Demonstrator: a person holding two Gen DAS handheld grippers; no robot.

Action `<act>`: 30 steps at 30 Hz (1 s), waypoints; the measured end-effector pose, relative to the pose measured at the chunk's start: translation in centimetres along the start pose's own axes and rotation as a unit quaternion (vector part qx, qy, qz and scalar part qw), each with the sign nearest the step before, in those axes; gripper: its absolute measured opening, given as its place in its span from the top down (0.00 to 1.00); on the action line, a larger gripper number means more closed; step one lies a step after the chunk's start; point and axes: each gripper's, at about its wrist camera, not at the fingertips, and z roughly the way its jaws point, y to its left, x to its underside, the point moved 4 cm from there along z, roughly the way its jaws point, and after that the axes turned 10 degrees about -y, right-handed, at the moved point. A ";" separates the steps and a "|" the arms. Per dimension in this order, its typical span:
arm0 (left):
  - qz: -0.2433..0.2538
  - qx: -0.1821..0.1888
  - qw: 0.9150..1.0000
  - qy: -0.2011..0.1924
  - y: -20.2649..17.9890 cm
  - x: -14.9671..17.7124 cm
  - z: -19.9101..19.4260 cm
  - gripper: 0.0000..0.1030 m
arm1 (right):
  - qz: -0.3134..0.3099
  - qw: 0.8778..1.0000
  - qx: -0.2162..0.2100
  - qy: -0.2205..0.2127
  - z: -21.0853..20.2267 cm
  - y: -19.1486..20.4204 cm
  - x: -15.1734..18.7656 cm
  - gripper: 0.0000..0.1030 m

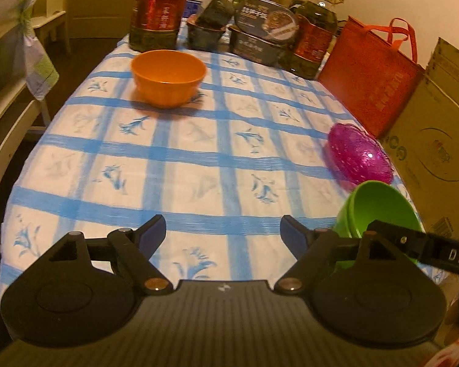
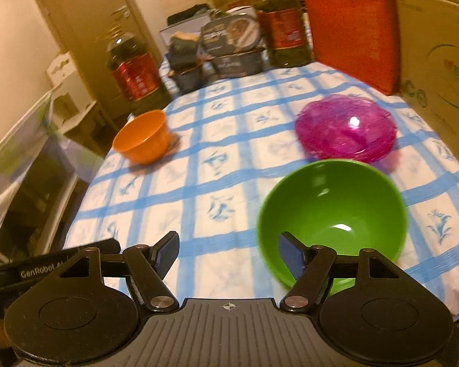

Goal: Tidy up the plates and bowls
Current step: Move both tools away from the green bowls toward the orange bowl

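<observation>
We see white tablecloth point(image 1: 199, 159) crossed by blue check bands, pale blue flower sprigs inside squares. Ahead of our left jaws, plain orange bowl point(image 1: 168, 76); beside our right jaws, solid green bowl point(image 2: 332, 214); beyond it, translucent magenta bowl point(image 2: 345, 128), scribbled line texture. Further ahead, dark green bottles point(image 1: 159, 9) with red labels, red-orange tote bag point(image 1: 370, 76), brown cardboard box point(image 1: 437, 159). Our gripper bodies black, finger pads point(image 2: 168, 252) blue.
</observation>
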 end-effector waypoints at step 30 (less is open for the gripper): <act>-0.018 -0.017 1.000 0.006 6.4 -3.2 2.3 0.17 | -0.069 0.996 -0.027 0.059 7.1 4.9 -0.5 0.30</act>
